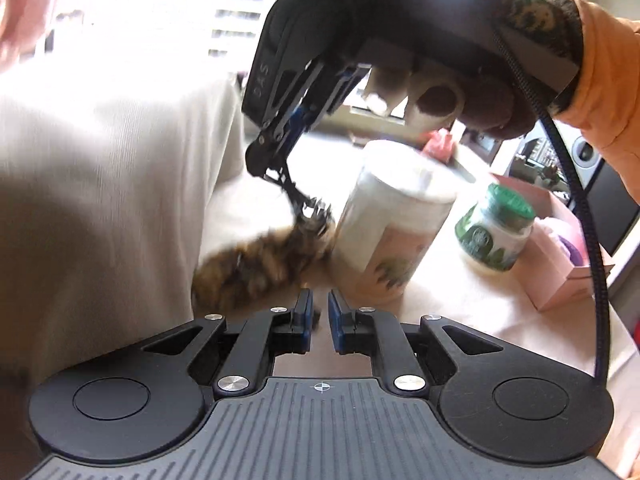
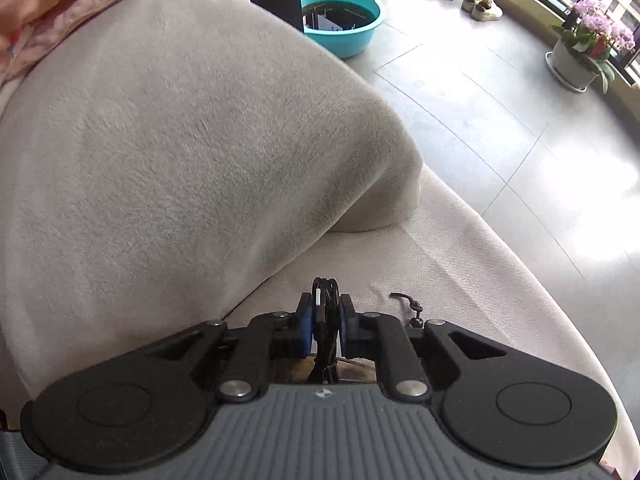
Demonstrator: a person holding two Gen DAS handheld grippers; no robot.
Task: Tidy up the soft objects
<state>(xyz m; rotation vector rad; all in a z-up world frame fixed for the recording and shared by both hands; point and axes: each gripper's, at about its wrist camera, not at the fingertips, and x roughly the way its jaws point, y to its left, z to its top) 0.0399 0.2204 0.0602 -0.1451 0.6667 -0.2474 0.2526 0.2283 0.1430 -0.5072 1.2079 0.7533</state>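
In the left wrist view, my left gripper [image 1: 319,309] has its jaws nearly closed with a narrow gap and nothing between them. Just beyond it hangs a brown furry soft toy [image 1: 260,268], blurred, held by my right gripper [image 1: 316,212], which reaches down from above in a gloved hand. In the right wrist view, my right gripper [image 2: 325,312] is shut on the toy's black looped cord [image 2: 326,300]; the toy itself is hidden below. A thin cord end [image 2: 408,304] lies on the beige cushion seat [image 2: 460,248].
A white cylindrical canister [image 1: 396,220] and a green-lidded jar [image 1: 496,232] stand on the table beside a pink box [image 1: 560,248]. A large beige pillow [image 2: 180,140] fills the left of the right wrist view. A teal basin [image 2: 344,16], shoes and a flower pot [image 2: 580,56] are on the floor.
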